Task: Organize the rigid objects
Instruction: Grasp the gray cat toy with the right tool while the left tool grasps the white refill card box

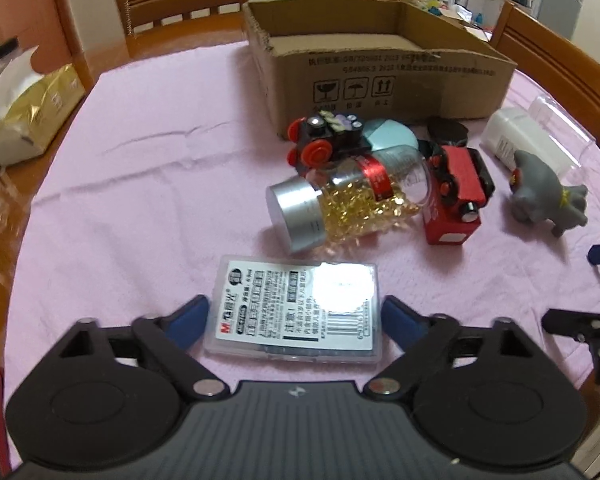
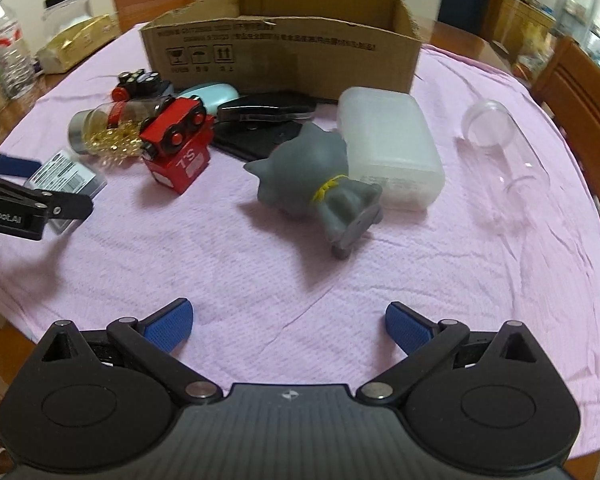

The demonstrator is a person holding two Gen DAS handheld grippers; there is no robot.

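A clear plastic case [image 1: 276, 300] with a printed label lies flat on the pink cloth [image 1: 140, 200]. My left gripper [image 1: 296, 308] straddles it, its blue pads [image 1: 192, 316] touching the case's two short edges. The right wrist view shows the same case [image 2: 70, 172] at the far left. My right gripper [image 2: 288, 324] hangs open over bare cloth with nothing between its fingers. A grey cat figure [image 2: 312, 176] lies on its side just beyond it. An open cardboard box [image 1: 380, 76] stands at the back of the table.
In front of the box lie a jar of gold capsules [image 1: 340, 204], a red toy car [image 1: 460, 176] on a red box, a black toy engine [image 1: 328, 140], a white translucent tub [image 2: 388, 148] and a clear cup [image 2: 500, 148]. Chairs [image 1: 180, 4] ring the table.
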